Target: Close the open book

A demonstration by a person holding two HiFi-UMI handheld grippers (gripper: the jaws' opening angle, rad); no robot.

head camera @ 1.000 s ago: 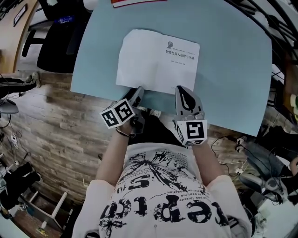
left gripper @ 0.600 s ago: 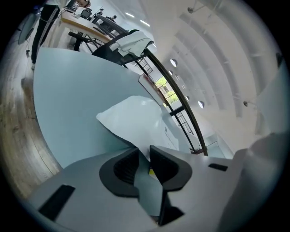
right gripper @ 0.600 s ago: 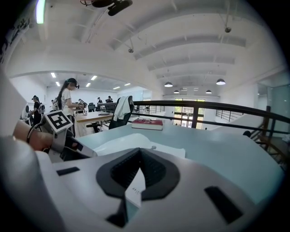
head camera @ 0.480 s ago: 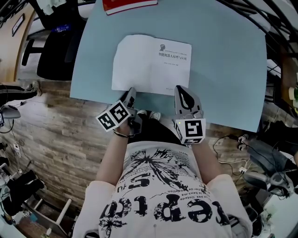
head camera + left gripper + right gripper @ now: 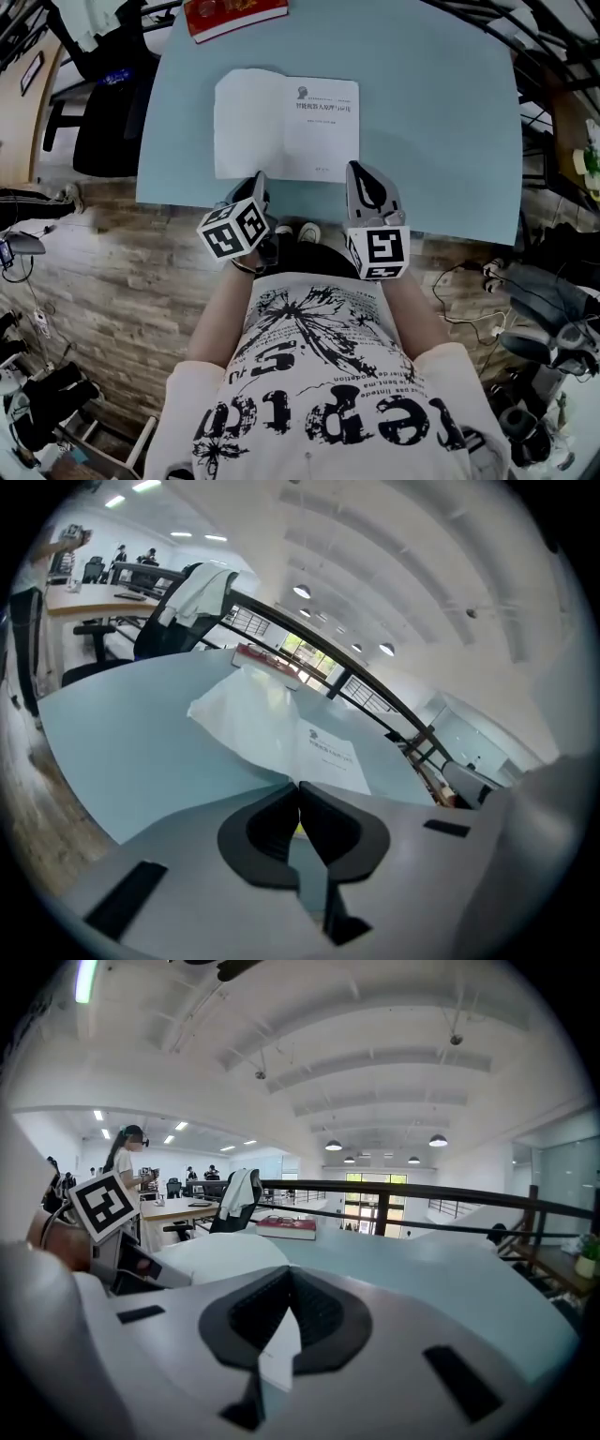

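The open white book (image 5: pixel 286 127) lies on the pale blue table (image 5: pixel 441 112), just ahead of both tools. The grey left hand-held gripper (image 5: pixel 298 786) has just been clenched on the near edge of the left page, apparently so that this half can be folded over. The grey right hand-held gripper (image 5: pixel 289 1275) is also clenched, with nothing seen between its jaws, at the near right corner, probably to steady that side.

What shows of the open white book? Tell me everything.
The open white paperback book lies spread on the light blue table, near its front edge. Its right page carries a small emblem and dark title lines; the left page is blank and bows upward. The left gripper, just closed, appears to pinch that page's near edge.
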